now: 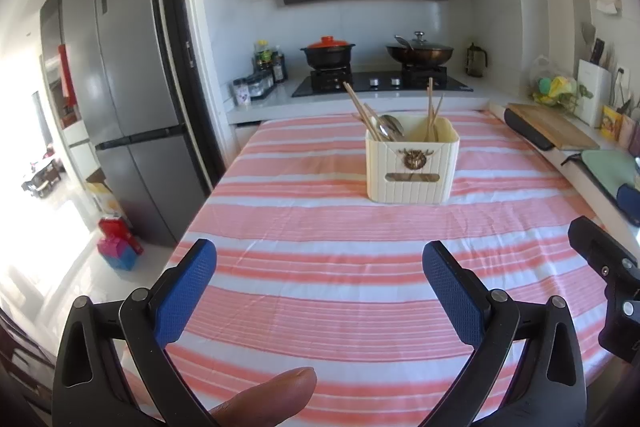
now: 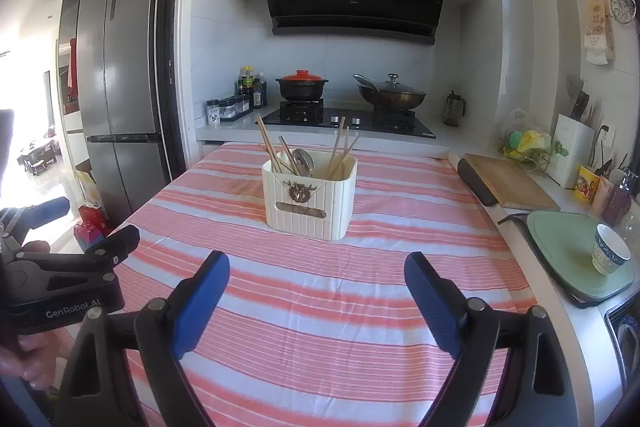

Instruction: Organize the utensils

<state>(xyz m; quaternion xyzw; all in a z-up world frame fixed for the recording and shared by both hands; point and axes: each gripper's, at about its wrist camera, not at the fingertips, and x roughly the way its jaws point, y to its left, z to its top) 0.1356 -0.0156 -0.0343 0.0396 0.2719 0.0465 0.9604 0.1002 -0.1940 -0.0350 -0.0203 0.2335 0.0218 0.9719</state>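
Note:
A cream ribbed utensil holder (image 1: 412, 167) (image 2: 310, 203) stands upright on the pink-and-white striped tablecloth (image 1: 340, 267) (image 2: 320, 307). It holds wooden chopsticks (image 1: 360, 111) (image 2: 268, 147) and a metal spoon (image 1: 390, 127) (image 2: 303, 161). My left gripper (image 1: 320, 291) is open and empty, well short of the holder. My right gripper (image 2: 318, 303) is open and empty, also short of the holder. The right gripper's body shows at the right edge of the left wrist view (image 1: 608, 275). The left gripper's body shows at the left of the right wrist view (image 2: 68, 275).
A stove with a black pot (image 2: 302, 87) and a wok (image 2: 392, 95) is behind the table. A grey fridge (image 1: 132, 87) stands at the left. At the right counter lie a wooden board (image 2: 508, 183), a green mat (image 2: 568, 251) and a bowl (image 2: 610, 255).

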